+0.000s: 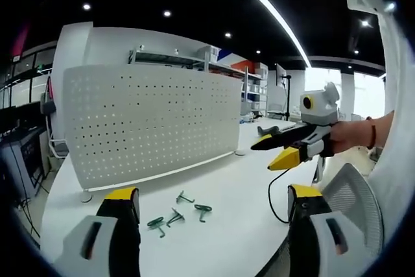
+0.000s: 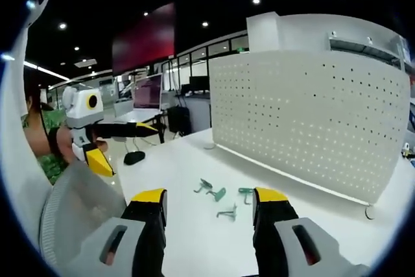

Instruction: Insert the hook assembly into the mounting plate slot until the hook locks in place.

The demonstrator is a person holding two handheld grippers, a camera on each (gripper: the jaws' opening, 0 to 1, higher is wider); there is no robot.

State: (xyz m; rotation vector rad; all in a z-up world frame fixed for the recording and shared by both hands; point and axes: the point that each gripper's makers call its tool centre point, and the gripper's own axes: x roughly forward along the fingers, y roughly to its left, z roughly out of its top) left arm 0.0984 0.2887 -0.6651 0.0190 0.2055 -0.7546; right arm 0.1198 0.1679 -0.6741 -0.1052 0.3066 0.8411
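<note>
Four green hooks (image 1: 176,214) are scattered on the white tabletop (image 1: 233,192) before the pegboard (image 1: 149,121); left tongs (image 1: 211,202) and right tongs (image 2: 209,199) are both spread, nothing gripped.

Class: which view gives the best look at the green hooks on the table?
The left gripper view: the hooks lie spread apart between its open jaws, all unobstructed. In the right gripper view the hooks lie just as near, but the right jaw partly overlaps one.

The white perforated metal pegboard panel (image 1: 152,121) looks matt; the small green wire hooks (image 1: 176,215) gleam faintly on the smooth, slightly glossy white surface (image 1: 227,192).
</note>
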